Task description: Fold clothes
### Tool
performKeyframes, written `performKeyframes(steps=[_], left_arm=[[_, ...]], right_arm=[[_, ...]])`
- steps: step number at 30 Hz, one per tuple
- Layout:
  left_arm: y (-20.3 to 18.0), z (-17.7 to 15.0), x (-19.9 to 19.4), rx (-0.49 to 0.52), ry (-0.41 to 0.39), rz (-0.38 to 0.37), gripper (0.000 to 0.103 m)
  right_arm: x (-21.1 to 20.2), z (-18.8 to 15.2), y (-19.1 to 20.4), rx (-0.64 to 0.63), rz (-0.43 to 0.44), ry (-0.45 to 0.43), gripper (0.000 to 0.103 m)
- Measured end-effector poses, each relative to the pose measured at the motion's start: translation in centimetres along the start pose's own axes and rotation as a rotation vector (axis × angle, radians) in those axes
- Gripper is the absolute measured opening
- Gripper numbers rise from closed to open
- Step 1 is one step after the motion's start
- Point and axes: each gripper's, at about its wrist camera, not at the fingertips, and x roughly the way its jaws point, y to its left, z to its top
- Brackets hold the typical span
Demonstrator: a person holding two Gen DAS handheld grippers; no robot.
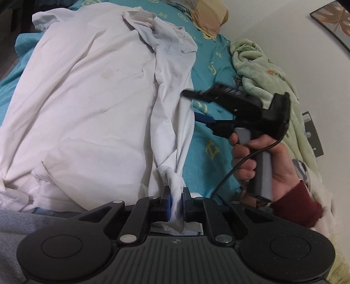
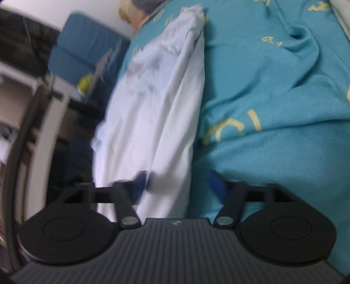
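Note:
A white shirt lies spread on the teal bed cover, with its right side folded into a long strip. My left gripper is shut on the near end of that strip. My right gripper hovers open just right of the strip, held by a hand in a red sleeve. In the right wrist view the right gripper is open, and the white shirt runs away from between its fingers, with one blue pad over the cloth. The view is blurred.
A green fleece blanket is bunched at the right by the wall. A tan pillow lies at the bed's far end. A blue chair and shelves stand beyond the bed's left edge.

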Motion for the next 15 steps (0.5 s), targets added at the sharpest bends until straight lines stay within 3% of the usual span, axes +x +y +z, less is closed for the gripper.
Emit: performKeyframes(steps=[2, 3, 6, 10, 15], left_arm=[[-0.1, -0.1, 0.2, -0.007, 0.003, -0.005, 0.011], [0.0, -0.1, 0.3, -0.009, 0.003, -0.016, 0.011], [0.0, 0.0, 0.2, -0.012, 0.008, -0.037, 0.009], [0.2, -0.6, 1.3, -0.042, 0.061, 0.009, 0.008], [-0.1, -1.2, 2.4, -0.026, 0.126, 0.097, 0.008]], right_arm=[[0.1, -0.3, 0.1, -0.022, -0.03, 0.018, 0.007], [-0.3, -0.3, 0.0, -0.02, -0.034, 0.007, 0.005], [-2.0, -0.4, -0.2, -0.009, -0.073, -0.035, 0.004], [-3.3, -0.5, -0.5, -0.068, -0.212, -0.075, 0.004], [-1.9, -0.7, -0.4, -0.133, -0.301, -0.034, 0.005]])
